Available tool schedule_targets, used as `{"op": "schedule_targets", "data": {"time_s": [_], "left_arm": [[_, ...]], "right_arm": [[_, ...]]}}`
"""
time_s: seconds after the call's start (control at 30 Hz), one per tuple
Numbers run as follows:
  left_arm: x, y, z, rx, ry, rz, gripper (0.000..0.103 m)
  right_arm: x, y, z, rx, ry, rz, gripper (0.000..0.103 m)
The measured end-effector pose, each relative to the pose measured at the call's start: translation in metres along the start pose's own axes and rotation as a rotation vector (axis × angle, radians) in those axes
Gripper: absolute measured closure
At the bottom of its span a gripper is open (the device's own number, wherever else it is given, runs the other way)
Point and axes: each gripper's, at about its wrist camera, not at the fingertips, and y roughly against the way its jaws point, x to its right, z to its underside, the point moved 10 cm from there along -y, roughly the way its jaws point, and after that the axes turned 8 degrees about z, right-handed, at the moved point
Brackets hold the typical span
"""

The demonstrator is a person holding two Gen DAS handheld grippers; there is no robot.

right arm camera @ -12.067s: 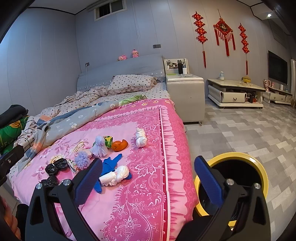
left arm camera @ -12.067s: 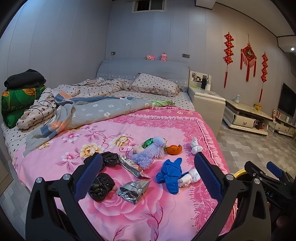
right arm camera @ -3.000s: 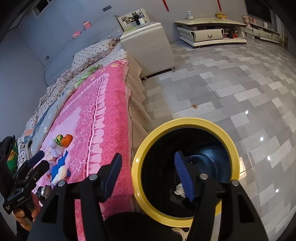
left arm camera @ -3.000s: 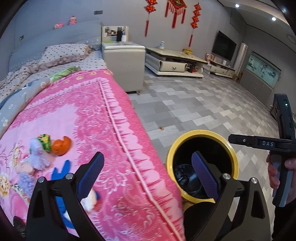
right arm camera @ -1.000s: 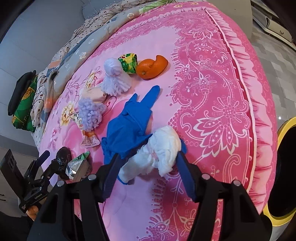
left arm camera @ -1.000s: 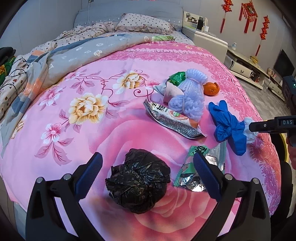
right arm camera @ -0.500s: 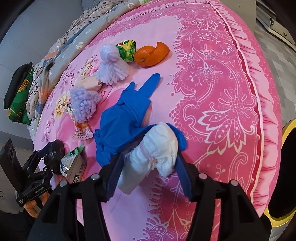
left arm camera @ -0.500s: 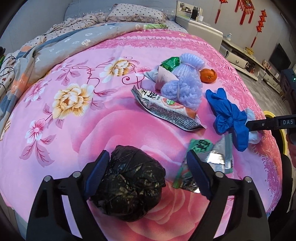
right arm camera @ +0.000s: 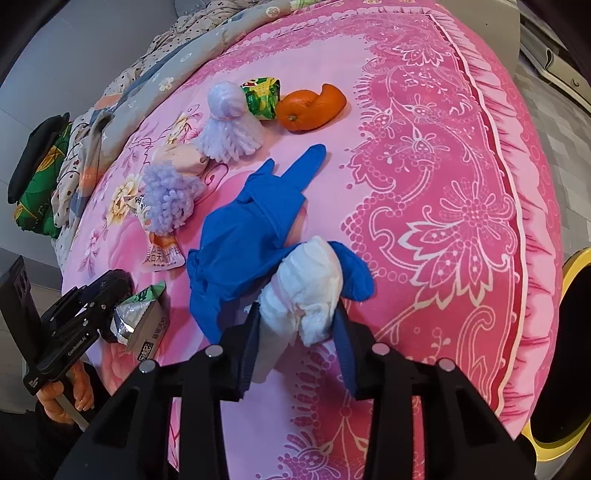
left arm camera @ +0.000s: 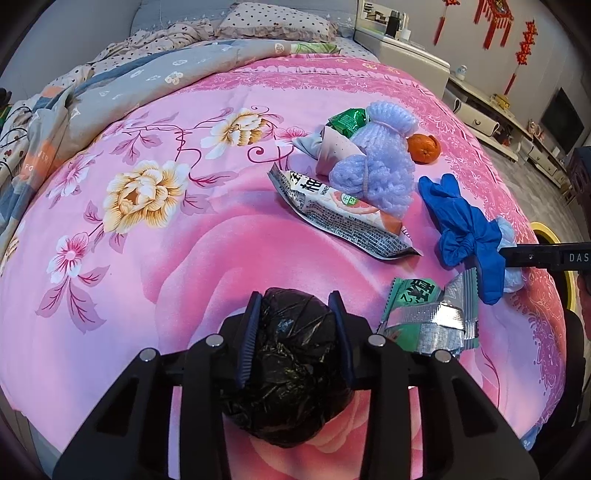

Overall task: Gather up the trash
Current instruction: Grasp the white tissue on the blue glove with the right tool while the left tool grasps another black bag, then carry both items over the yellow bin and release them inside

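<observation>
In the left wrist view my left gripper (left arm camera: 294, 301) is shut on a crumpled black plastic bag (left arm camera: 291, 365) that rests on the pink bedspread (left arm camera: 147, 258). In the right wrist view my right gripper (right arm camera: 297, 314) is shut on a white tissue wad (right arm camera: 306, 288) lying on a blue glove (right arm camera: 251, 229). Other trash on the bed: a green-silver foil wrapper (left arm camera: 428, 317), a long snack packet (left arm camera: 340, 214), an orange peel (right arm camera: 310, 105) and a green packet (right arm camera: 262, 96).
Two purple yarn pom-poms (right arm camera: 168, 201) lie near the snack packet. The yellow-rimmed bin (right arm camera: 569, 350) stands on the floor beside the bed's right edge. A grey quilt (left arm camera: 147, 74) and pillow (left arm camera: 273, 26) lie at the head of the bed.
Both grippers have closed: the left jaws narrowed onto the black bag, the right jaws onto the white tissue wad. Both moved slightly closer to the bed.
</observation>
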Motion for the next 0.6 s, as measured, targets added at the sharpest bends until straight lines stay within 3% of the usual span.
{"op": "schedule_targets", "data": {"time_s": [0.6], "left_arm": [[0.014,0.051,-0.022,0.099,0.016,0.019,0.071]], "right_arm": [[0.01,0.052,0.003,0.1,0.0,-0.047,0.07]]}}
